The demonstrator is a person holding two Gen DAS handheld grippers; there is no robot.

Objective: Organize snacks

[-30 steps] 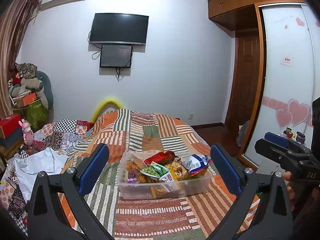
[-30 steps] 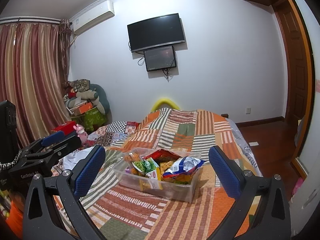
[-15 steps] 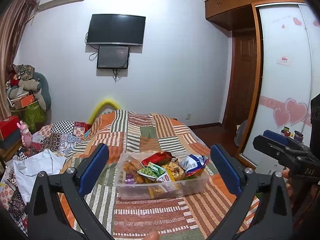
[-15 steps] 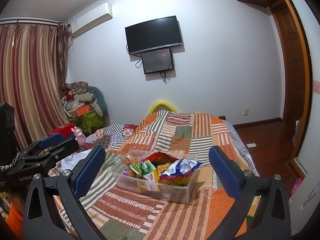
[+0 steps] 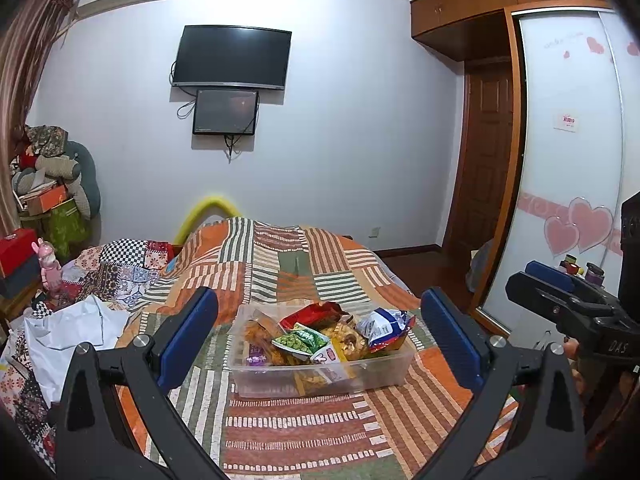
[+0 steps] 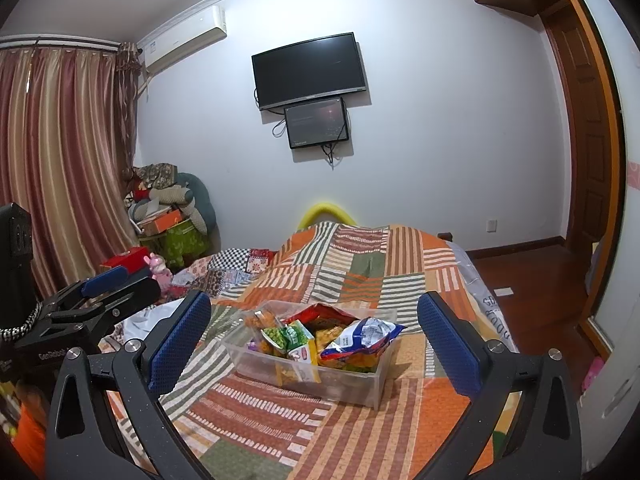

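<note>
I have both tongs spread wide and holding nothing, the left tongs (image 5: 320, 336) and the right tongs (image 6: 314, 340) each raised short of the clear bin (image 5: 320, 376). The bin sits on the patchwork bedspread (image 5: 288, 272), heaped with snack bags (image 6: 316, 330), framed between each pair of blue pads (image 5: 188, 336).

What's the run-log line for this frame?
stage: approach | left gripper: open, empty | right gripper: open, empty | clear plastic bin of snack bags on patchwork striped bedspread: untouched
</note>
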